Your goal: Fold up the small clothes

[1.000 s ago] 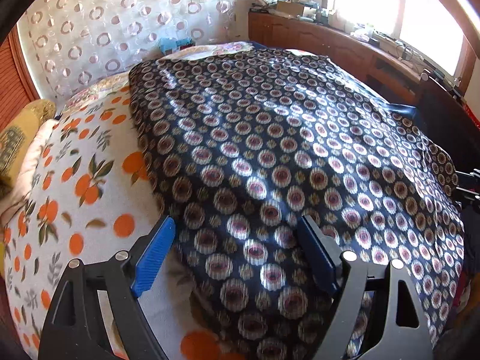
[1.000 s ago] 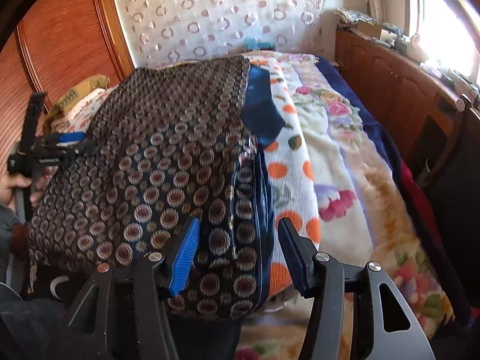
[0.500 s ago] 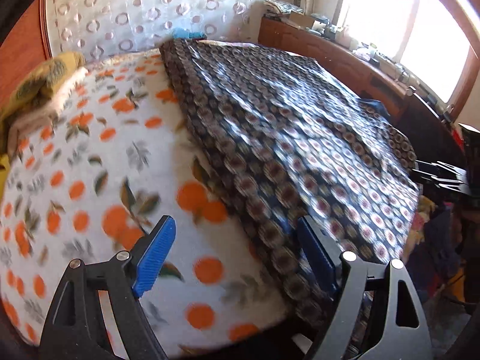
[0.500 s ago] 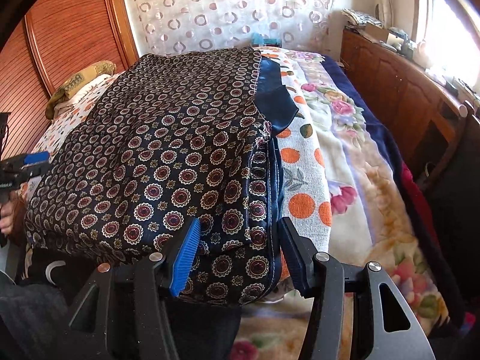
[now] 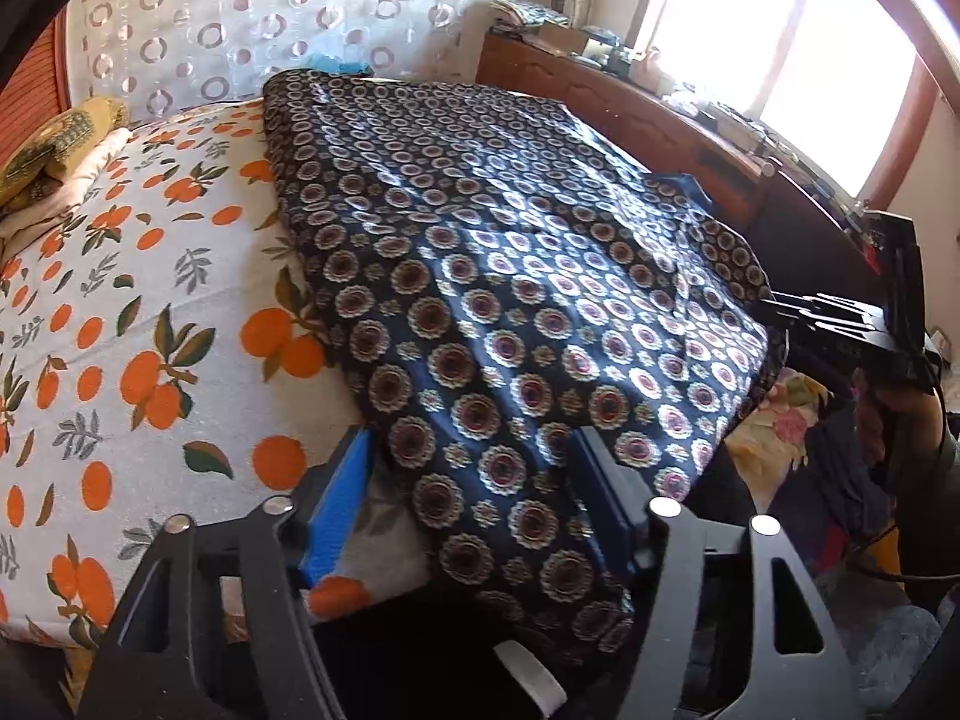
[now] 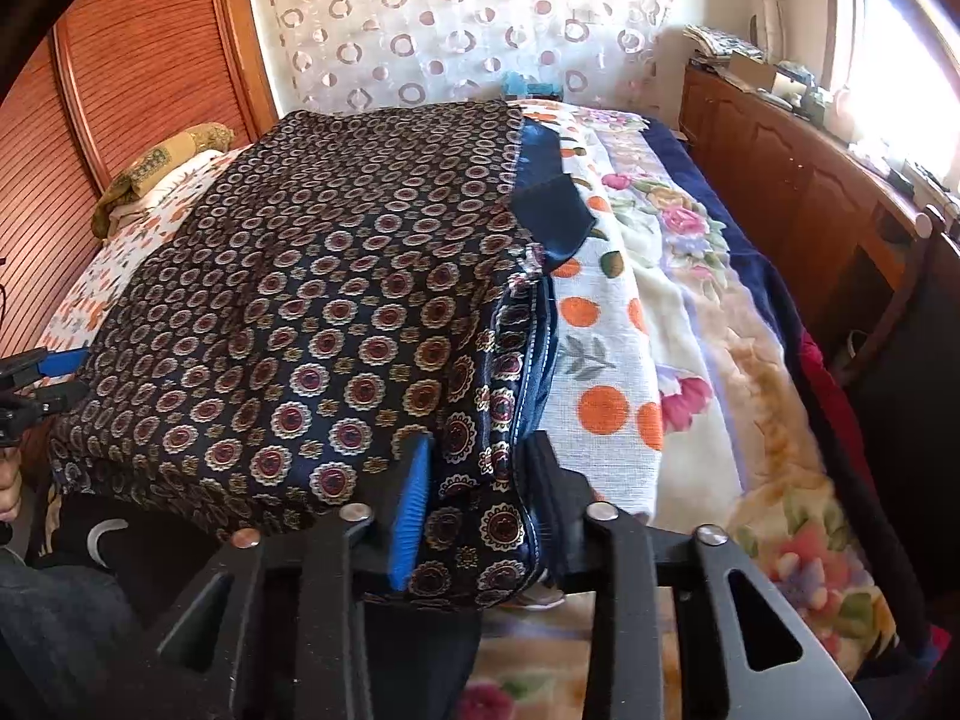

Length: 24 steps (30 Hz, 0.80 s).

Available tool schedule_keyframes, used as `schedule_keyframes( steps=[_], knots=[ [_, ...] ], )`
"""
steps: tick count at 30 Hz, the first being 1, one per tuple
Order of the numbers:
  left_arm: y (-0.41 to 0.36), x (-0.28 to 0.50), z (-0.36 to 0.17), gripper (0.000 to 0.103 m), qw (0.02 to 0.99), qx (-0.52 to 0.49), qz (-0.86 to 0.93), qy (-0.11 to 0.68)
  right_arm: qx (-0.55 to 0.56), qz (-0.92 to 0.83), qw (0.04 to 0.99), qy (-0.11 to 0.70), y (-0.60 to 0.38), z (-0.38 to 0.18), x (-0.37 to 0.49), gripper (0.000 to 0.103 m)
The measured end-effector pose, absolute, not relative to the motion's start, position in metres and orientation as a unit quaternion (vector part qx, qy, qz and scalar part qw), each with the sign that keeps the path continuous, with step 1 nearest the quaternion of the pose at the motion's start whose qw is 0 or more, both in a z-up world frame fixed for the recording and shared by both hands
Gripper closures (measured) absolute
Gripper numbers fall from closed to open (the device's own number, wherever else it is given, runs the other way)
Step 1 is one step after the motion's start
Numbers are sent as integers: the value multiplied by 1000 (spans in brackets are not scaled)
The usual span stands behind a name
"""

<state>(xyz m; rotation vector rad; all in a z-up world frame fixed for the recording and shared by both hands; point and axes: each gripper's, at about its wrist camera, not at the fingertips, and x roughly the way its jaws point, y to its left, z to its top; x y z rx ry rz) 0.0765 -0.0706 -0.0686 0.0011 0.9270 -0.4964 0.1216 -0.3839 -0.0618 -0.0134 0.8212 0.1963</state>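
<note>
Patterned garment [image 6: 312,312] lies spread on the bed [image 5: 132,312] so we can take both near corners. Our right gripper [image 6: 474,480] is closing on its corner hem; our left gripper [image 5: 474,480] is closing astride the other corner, not yet pinching.

Glossy patterned cloth garment [image 5: 510,300]; ribbed blue plastic fingers [image 6: 411,510].

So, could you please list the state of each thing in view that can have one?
Patterned garment: spread flat on the bed, near edge hanging over the side.
Right gripper: jaws closing, garment's near corner between them, pads pressing the cloth.
Left gripper: jaws closing around the garment's other near corner, not yet gripping.
Orange-print sheet: spread under the garment.
</note>
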Motion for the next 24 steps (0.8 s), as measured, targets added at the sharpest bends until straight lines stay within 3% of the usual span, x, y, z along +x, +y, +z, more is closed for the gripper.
schedule_keyframes(
  steps=[1,2,12,13,14,15,18,24],
  knots=[
    [-71,76,-68,41,865,3,-237,443,-8,102,911,400,-382,-62,121,92],
    [-71,75,-67,42,865,5,-236,444,-9,109,909,402,-381,-61,121,94],
    [-73,70,-67,42,859,11,-241,452,23,127,916,381,-381,-56,114,98],
    [-74,69,-67,48,858,14,-244,452,23,126,918,376,-381,-54,113,98],
    [-75,68,-67,69,857,18,-247,453,24,126,919,372,-381,-53,112,98],
    [-77,68,-67,79,854,22,-247,457,28,127,921,366,-381,-50,112,98],
    [-76,69,-66,94,851,24,-252,461,31,129,927,351,-379,-43,109,98],
    [-67,67,-42,98,856,13,-271,441,24,134,936,323,-378,-27,104,99]
  ],
)
